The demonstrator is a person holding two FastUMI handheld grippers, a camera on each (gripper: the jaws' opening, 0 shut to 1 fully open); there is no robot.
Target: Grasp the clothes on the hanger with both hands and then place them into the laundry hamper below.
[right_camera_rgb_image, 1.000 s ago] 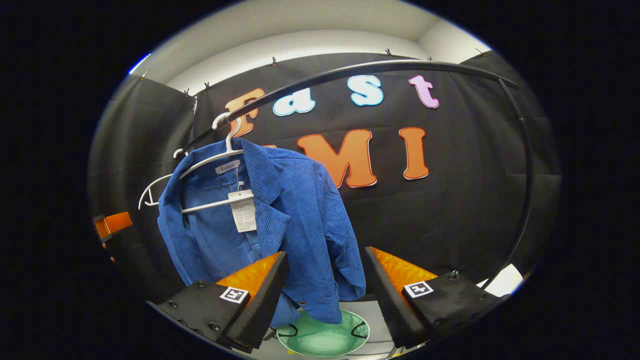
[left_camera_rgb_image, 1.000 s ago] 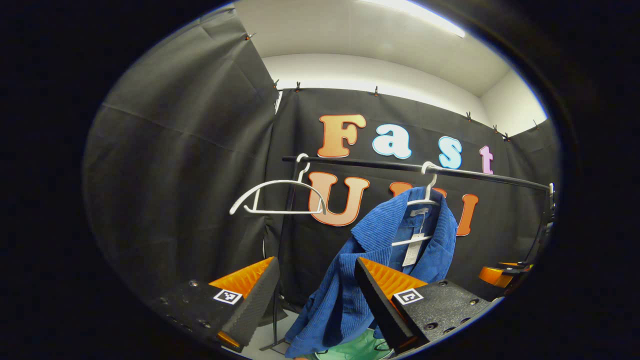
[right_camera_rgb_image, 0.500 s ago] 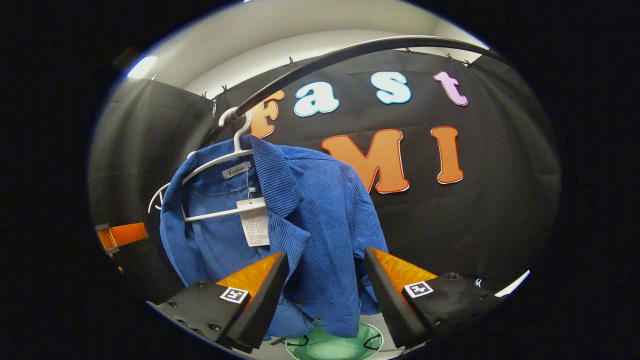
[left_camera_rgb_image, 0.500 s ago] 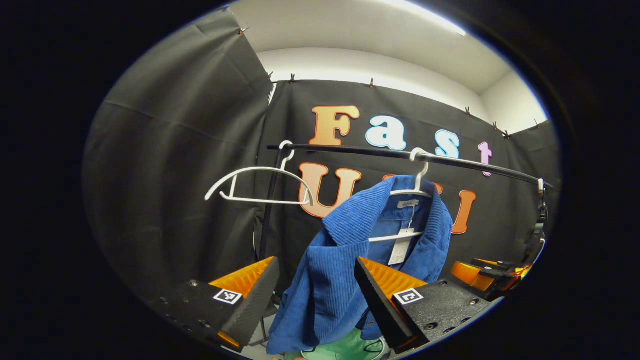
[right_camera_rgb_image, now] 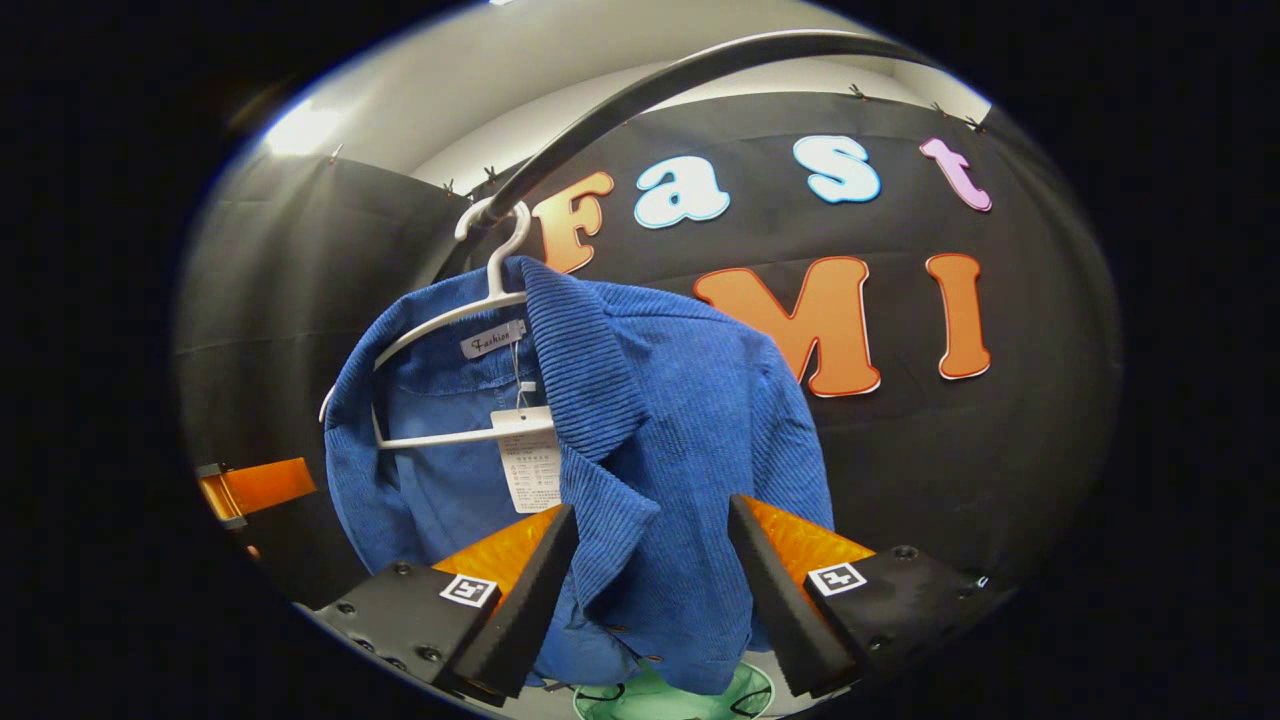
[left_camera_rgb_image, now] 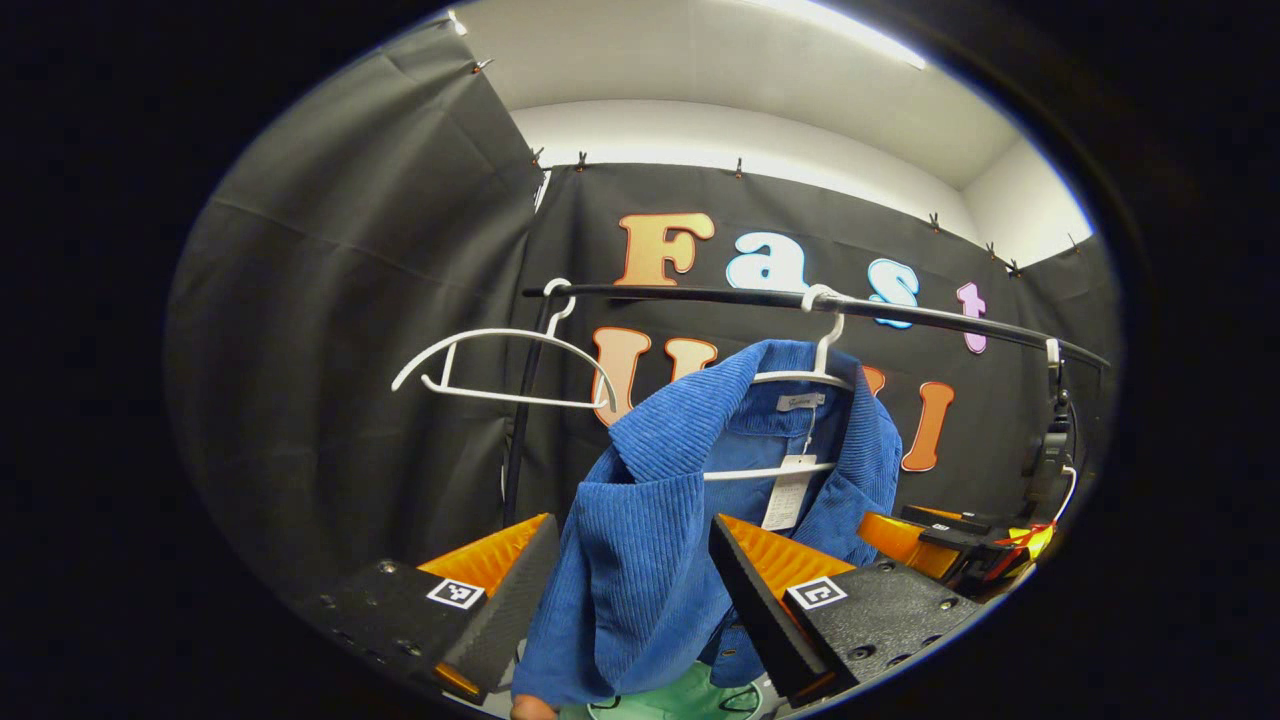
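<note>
A blue corduroy jacket [left_camera_rgb_image: 680, 440] hangs on a white hanger [left_camera_rgb_image: 822, 372] from a black rail [left_camera_rgb_image: 700, 293]. My left gripper [left_camera_rgb_image: 630, 525] is open, and the jacket's near front panel hangs in the gap between its fingers. In the right gripper view the same jacket [right_camera_rgb_image: 690, 400] drapes from the hanger [right_camera_rgb_image: 497, 295], a paper tag dangling inside. My right gripper [right_camera_rgb_image: 650, 510] is open too, with the lapel side of the cloth between its fingers. I cannot tell whether either touches the cloth. The green hamper [left_camera_rgb_image: 680, 697] [right_camera_rgb_image: 660, 702] sits below, mostly hidden by the jacket.
An empty white hanger [left_camera_rgb_image: 500, 345] hangs at the rail's left end beside the rack's upright post [left_camera_rgb_image: 520, 430]. Part of the right gripper [left_camera_rgb_image: 945, 535] shows at the far right, and part of the left gripper [right_camera_rgb_image: 255, 485] at the left. The rail [right_camera_rgb_image: 620, 100] arches overhead.
Both grippers have moved closer to the jacket and a little upward. The cloth now lies between each pair of fingers. Both stay open.
</note>
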